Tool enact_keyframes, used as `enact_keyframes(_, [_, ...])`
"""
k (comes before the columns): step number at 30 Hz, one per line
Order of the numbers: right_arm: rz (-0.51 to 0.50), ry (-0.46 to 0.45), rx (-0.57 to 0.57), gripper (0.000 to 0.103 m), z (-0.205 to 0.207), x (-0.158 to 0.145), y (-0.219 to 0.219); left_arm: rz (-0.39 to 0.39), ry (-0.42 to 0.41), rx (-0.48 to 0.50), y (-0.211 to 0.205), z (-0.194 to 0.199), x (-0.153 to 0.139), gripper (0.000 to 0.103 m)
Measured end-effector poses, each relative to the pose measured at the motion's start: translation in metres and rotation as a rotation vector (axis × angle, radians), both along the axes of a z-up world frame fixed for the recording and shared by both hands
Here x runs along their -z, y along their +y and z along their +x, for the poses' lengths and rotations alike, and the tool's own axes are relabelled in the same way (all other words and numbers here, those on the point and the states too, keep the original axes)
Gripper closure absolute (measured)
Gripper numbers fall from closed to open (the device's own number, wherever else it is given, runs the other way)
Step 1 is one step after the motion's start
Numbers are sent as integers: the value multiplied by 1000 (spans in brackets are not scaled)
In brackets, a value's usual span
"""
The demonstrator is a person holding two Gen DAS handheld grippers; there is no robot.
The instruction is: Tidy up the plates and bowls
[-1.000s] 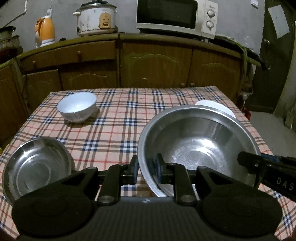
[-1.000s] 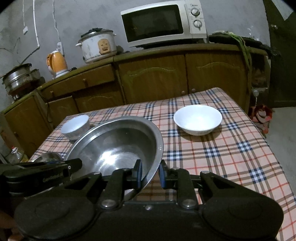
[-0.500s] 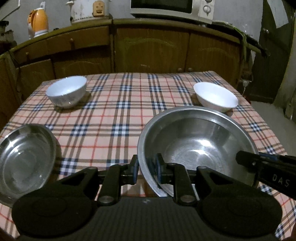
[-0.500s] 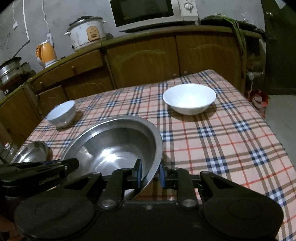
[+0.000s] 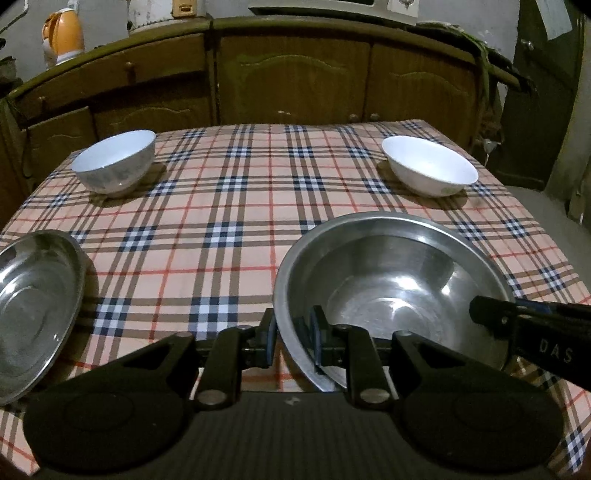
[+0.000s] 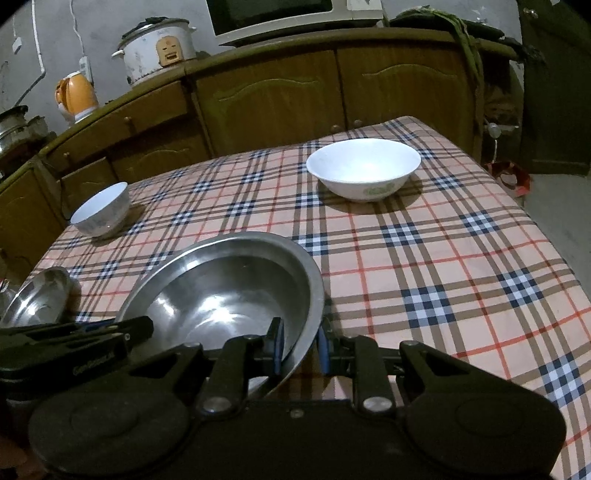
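A large steel bowl (image 5: 391, 284) (image 6: 221, 295) hangs just over the checked tablecloth near its front edge. My left gripper (image 5: 291, 332) is shut on its left rim and my right gripper (image 6: 299, 345) is shut on its right rim. In the left wrist view the right gripper's black finger reaches in from the right edge. A smaller steel bowl (image 5: 33, 310) (image 6: 40, 299) lies at the front left. A small white bowl (image 5: 114, 162) (image 6: 101, 208) stands at the back left. A wider white bowl (image 5: 428, 171) (image 6: 364, 168) with a green mark stands at the back right.
Brown wooden cabinets (image 5: 291, 74) run behind the table, bearing an orange kettle (image 6: 75, 94), a rice cooker (image 6: 159, 51) and a microwave (image 6: 280, 16). A dark door (image 5: 543, 92) is at the right. The table's right edge (image 6: 535, 225) drops to the floor.
Both grippers have come down with the large steel bowl held between them; the white bowls and the cabinets have slid up in both views.
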State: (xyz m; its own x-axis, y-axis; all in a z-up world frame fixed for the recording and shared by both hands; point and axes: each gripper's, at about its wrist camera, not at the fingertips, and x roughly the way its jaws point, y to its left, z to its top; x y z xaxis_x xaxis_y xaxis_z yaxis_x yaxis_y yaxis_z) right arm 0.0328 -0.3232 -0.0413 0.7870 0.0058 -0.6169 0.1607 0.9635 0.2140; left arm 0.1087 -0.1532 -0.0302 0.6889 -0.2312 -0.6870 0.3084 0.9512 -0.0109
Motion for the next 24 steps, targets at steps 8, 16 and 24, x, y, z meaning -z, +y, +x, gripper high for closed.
enact_keyframes(8, [3,10,2,74,0,3,-1,-3,0,4,-1,0,4,83])
enact_keyframes(16, [5,9,8,66,0,2,0,-15,8,-4,1,0,4,77])
enact_keyframes(24, [14,-39,45,42,-8,-12,-9,-37,3,-57,13,2,-7,45])
